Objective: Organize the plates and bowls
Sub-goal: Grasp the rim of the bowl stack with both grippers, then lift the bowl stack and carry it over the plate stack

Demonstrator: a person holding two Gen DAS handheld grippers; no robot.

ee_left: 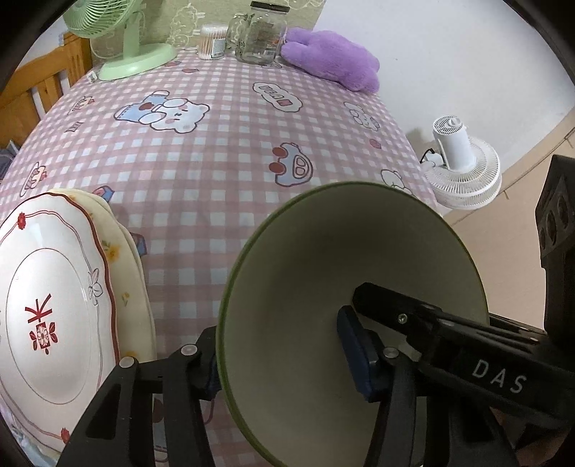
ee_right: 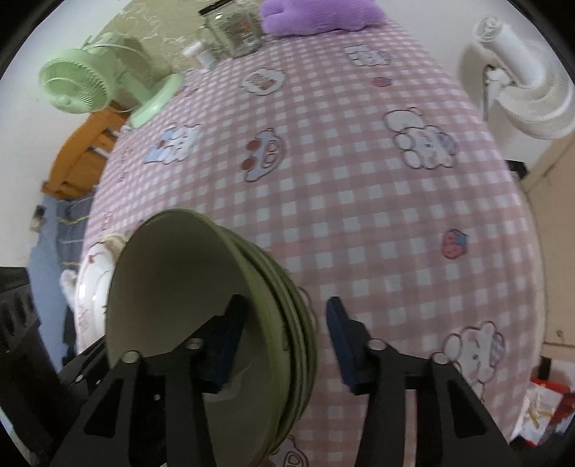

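A stack of nested green bowls (ee_right: pixel 287 323) with a cream inside (ee_left: pixel 305 287) rests on the pink checked tablecloth (ee_left: pixel 215 161). My left gripper (ee_left: pixel 276 341) is shut across the stack's near wall, one pad (ee_left: pixel 355 355) inside the top bowl and the other mostly hidden behind the outer rim. My right gripper (ee_right: pixel 285 303) straddles the opposite wall: its left pad (ee_right: pixel 226 337) is inside the bowl, while its right pad (ee_right: pixel 341 341) stands clear of the outer side, so it is open. Stacked plates (ee_left: pixel 54 305), a white one with red trim on top, lie just left of the bowls.
Along the table's far edge stand a green desk fan (ee_left: pixel 133 54), glass jars (ee_left: pixel 262 32), a tub of cotton swabs (ee_left: pixel 212 41) and a purple plush (ee_left: pixel 334 61). A white fan (ee_left: pixel 463 169) sits beyond the right table edge. Wooden furniture (ee_left: pixel 36 86) lies left.
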